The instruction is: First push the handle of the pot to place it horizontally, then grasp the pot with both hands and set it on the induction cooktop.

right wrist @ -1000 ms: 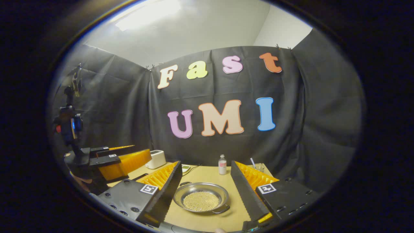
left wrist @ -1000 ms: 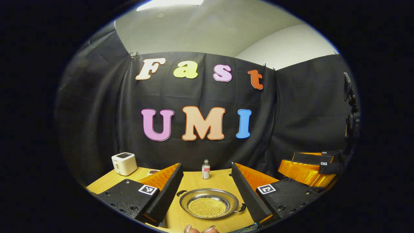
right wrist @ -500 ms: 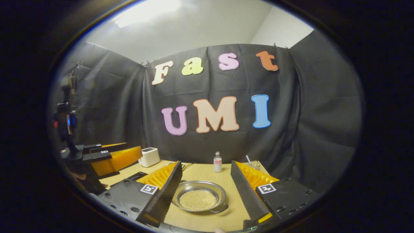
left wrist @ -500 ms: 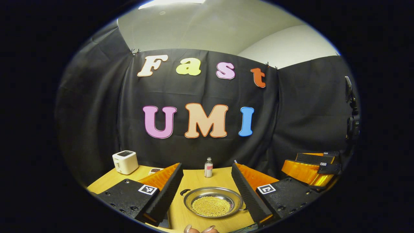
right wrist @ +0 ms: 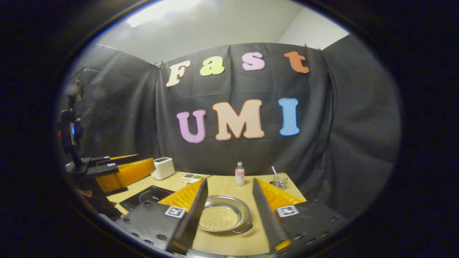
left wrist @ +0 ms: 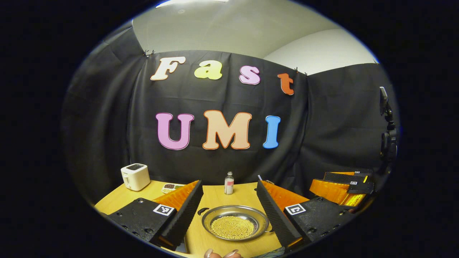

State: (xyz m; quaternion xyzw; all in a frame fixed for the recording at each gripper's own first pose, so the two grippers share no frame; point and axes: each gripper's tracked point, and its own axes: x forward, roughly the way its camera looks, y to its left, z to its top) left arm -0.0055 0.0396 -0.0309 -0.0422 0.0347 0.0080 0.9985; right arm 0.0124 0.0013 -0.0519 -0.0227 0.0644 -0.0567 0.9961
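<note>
Pot (left wrist: 235, 227) of yellow beads: on bench (left wrist: 215, 195), centred ahead of both grippers' open jaws, untouched. Right gripper view adds induction cooktop (right wrist: 143, 197).

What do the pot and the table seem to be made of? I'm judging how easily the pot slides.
The pot looks like polished metal, probably stainless steel: silvery, with bright reflections along its rim. Its handles look dark, material unclear. The table looks like light wood or wood-look laminate with a smooth matte top; the grain is too faint to tell which.
</note>
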